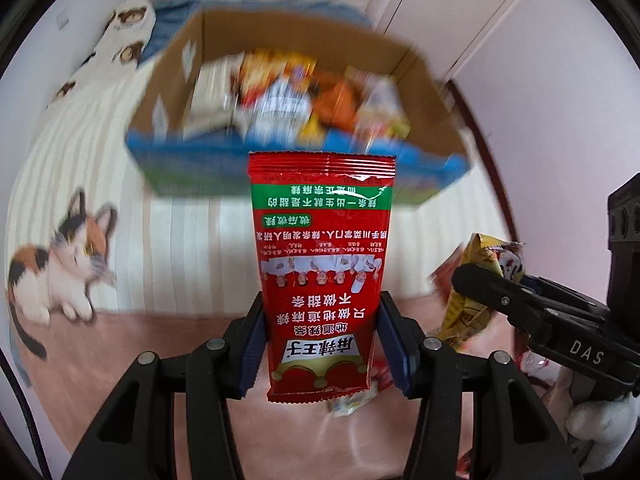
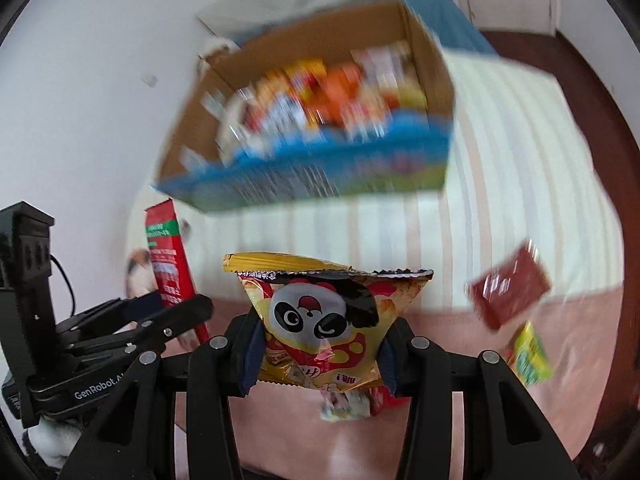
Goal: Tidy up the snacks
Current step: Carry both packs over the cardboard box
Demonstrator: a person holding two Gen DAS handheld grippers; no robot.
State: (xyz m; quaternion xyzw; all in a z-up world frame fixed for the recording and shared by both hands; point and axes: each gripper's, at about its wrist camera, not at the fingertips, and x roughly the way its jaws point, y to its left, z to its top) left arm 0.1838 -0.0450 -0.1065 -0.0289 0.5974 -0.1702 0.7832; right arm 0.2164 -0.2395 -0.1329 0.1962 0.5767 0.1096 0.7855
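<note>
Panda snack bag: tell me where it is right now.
The panda snack bag sits clamped in the right claw, centre of the right wrist view, below the cardboard box.

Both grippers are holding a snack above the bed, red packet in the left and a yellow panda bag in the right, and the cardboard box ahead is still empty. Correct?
Not quite: the cardboard box is not empty. Both wrist views show it already filled with blurred snack packs. The rest stands: the left gripper is shut on the red packet, and the right gripper on the yellow panda bag.
</note>
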